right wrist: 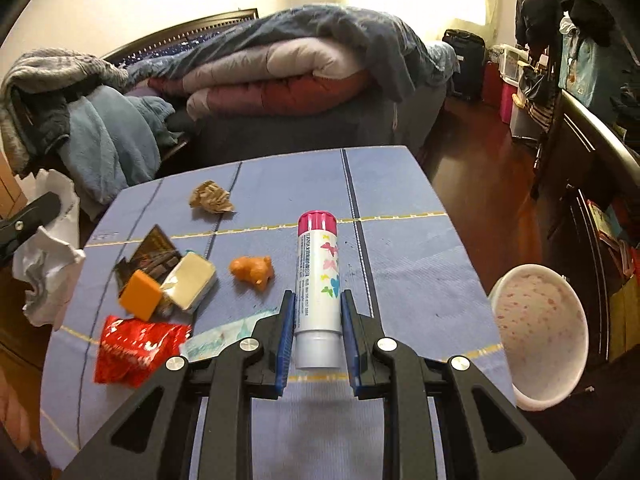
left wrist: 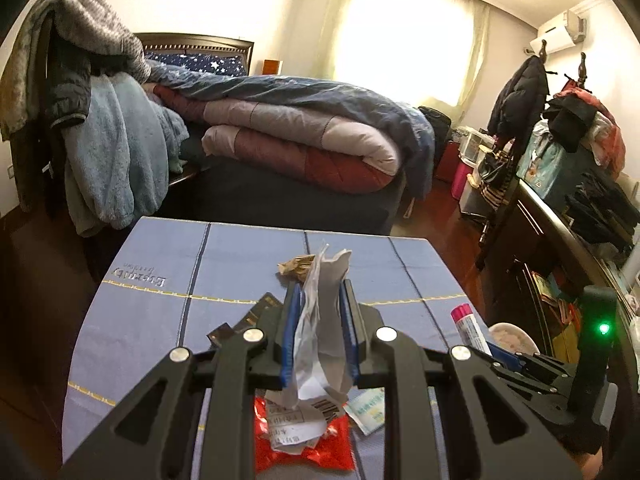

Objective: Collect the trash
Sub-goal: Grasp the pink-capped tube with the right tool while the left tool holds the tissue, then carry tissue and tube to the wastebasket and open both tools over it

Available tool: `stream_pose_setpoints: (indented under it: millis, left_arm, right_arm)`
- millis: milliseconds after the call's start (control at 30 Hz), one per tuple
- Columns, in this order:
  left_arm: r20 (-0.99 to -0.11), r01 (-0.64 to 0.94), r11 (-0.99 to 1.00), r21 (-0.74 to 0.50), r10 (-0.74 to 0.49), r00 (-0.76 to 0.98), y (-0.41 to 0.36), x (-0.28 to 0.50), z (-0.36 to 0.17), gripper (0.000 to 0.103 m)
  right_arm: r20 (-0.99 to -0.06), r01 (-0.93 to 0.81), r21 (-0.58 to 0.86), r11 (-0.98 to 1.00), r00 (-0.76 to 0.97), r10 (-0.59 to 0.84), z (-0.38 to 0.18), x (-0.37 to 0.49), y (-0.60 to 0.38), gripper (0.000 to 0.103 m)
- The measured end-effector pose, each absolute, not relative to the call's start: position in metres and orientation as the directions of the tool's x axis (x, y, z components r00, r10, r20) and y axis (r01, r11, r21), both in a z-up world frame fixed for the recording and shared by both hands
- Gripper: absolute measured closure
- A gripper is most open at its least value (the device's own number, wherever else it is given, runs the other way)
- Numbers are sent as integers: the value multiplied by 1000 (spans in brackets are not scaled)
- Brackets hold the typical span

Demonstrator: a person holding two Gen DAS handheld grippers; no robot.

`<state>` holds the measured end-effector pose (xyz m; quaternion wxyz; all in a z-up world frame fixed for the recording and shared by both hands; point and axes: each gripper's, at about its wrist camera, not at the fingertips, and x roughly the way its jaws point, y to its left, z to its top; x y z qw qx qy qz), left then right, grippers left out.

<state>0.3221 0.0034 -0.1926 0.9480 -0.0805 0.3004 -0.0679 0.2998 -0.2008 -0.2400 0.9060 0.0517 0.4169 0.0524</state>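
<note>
Bedroom w/ blue-clothed table by the bed. Left gripper pinches crumpled white paper, lifted off the table. Right gripper clamps pink-capped tube. Red wrapper, orange block & brown wad lie on the cloth; bowl at right edge.

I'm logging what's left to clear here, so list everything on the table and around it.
crumpled paper: one, white-grey, held in left tool
tube: one, white with pink cap, held in right tool
red wrapper: one, red, table's near left
orange block: one, orange, beside cream box
cream box: one, cream, left of centre
dark packet: one, black, behind the block
orange lump: one, orange, table centre
brown wad: one, tan, far side
bowl: one, white-pink, right of table
left tool: shut
right tool: shut
</note>
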Motion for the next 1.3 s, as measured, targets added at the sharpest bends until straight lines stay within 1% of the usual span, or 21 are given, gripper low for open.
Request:
stream_pose_setpoints:
  millis: [333,500,767,1000,1100,1300]
  left_arm:
    - [-533,156,974,-166,-221,817,-37,296,-173,81]
    - [-523,203,968,-147,-250,815,-64,288,-166,81]
    - [-540,245,960,-134,-278,794,-92,286,-170,81]
    - [-545,301,946,-121,-317,777,-120,289,-172,81]
    - [-544,339,934,-113,-344,765,-140,291,-174,81]
    - [-550,446,888,-108,-427,718,-193,296,-185,81]
  right_arm:
    - [-718,-42,133,990,685,125,-219,257,-225,80]
    - [-707,-20,134,991,699,110,-215,244,-242,82]
    - [-709,-14,160,987,694,125,-223,235,-261,83]
    - [-684,5,210,978,715,144,-214,229,-287,83]
    - [-673,32,213,976,730,123,-208,227,-305,83]
    - [-664,118,185,976,747,35,-204,226,-345,83]
